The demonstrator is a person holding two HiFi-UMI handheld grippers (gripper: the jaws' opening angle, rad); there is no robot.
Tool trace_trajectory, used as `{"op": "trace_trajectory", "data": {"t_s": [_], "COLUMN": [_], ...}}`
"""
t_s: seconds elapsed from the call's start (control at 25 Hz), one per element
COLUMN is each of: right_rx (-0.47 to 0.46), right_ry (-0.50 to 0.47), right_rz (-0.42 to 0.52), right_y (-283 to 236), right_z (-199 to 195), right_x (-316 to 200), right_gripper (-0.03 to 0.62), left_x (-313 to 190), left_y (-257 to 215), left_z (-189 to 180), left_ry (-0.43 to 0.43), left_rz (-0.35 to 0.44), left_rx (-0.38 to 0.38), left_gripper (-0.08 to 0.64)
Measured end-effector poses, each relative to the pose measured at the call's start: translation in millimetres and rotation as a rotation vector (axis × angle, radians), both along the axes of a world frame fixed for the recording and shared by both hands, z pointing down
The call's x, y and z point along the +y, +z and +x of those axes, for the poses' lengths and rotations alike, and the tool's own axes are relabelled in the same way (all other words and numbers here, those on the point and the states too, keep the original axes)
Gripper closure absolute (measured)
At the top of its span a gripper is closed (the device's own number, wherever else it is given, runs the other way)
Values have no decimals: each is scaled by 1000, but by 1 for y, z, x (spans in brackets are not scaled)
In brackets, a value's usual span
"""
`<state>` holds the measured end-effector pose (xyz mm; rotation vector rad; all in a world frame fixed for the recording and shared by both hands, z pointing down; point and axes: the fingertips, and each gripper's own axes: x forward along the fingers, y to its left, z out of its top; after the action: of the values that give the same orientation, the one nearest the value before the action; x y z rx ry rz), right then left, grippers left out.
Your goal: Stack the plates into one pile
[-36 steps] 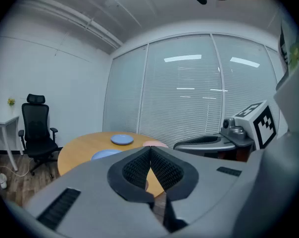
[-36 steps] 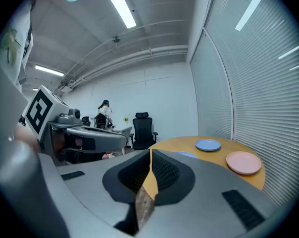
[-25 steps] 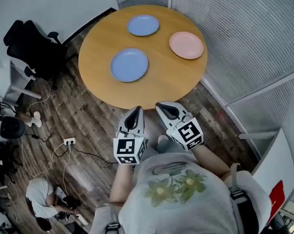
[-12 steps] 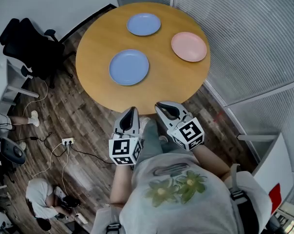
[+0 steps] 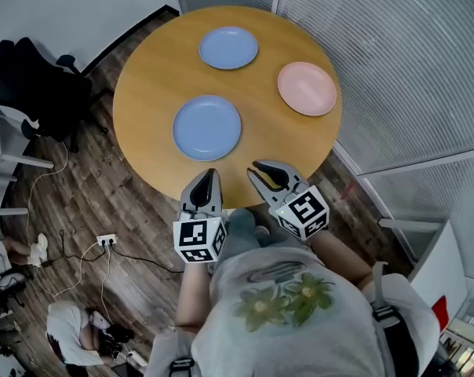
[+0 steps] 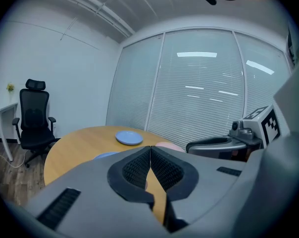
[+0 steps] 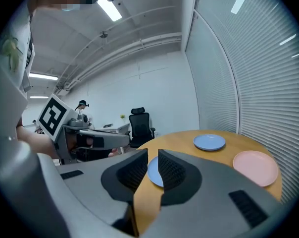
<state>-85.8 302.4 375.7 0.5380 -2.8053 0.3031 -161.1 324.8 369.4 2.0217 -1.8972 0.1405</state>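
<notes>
Three plates lie apart on the round wooden table point(image 5: 143, 93): a blue plate point(image 5: 207, 127) nearest me, a second blue plate point(image 5: 228, 47) at the far side, and a pink plate point(image 5: 307, 88) at the right. My left gripper point(image 5: 208, 174) hovers at the table's near edge, shut and empty. My right gripper point(image 5: 257, 166) is beside it, all but shut with a thin slit between its pads and nothing in it. The left gripper view shows the left gripper point(image 6: 150, 148) with its pads touching. The near blue plate point(image 7: 154, 172) shows past the right gripper point(image 7: 153, 155).
A black office chair point(image 5: 33, 85) stands left of the table. A power strip point(image 5: 106, 239) with cables lies on the wood floor. Glass walls with blinds point(image 5: 410, 69) run close behind and to the right of the table. A person point(image 5: 72, 328) crouches at the bottom left.
Both grippers have come forward to the table's near edge, and the table sits closer in view. The plates have not moved.
</notes>
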Motion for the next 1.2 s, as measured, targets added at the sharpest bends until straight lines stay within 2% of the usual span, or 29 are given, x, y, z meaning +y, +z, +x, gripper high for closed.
{"op": "trace_trajectory", "data": {"t_s": [0.24, 0.4, 0.6, 0.8, 0.96, 1.08, 1.2], "right_rx": [20, 39, 65, 109, 139, 166, 195], "right_ry": [7, 30, 52, 100, 135, 144, 152], "right_rz": [-19, -42, -61, -88, -123, -148, -163], "right_y": [17, 34, 49, 68, 88, 106, 117], "right_z": [-37, -62, -86, -104, -108, -115, -120], "right_x": [-53, -78, -101, -129, -149, -162, -175], "right_gripper": [534, 463, 439, 426, 423, 423, 423], "left_x": [-46, -66, -88, -114, -129, -137, -144], "left_y": [11, 21, 31, 52, 72, 92, 110], "left_z": [-45, -79, -114, -154, -169, -180, -191], "left_ry": [-24, -43, -52, -68, -82, -80, -81], "left_rz": [0, -16, -22, -59, -103, -152, -208], "left_rx": [46, 33, 41, 50, 23, 9, -11], "left_gripper": [540, 540, 534, 428, 380, 311, 304]}}
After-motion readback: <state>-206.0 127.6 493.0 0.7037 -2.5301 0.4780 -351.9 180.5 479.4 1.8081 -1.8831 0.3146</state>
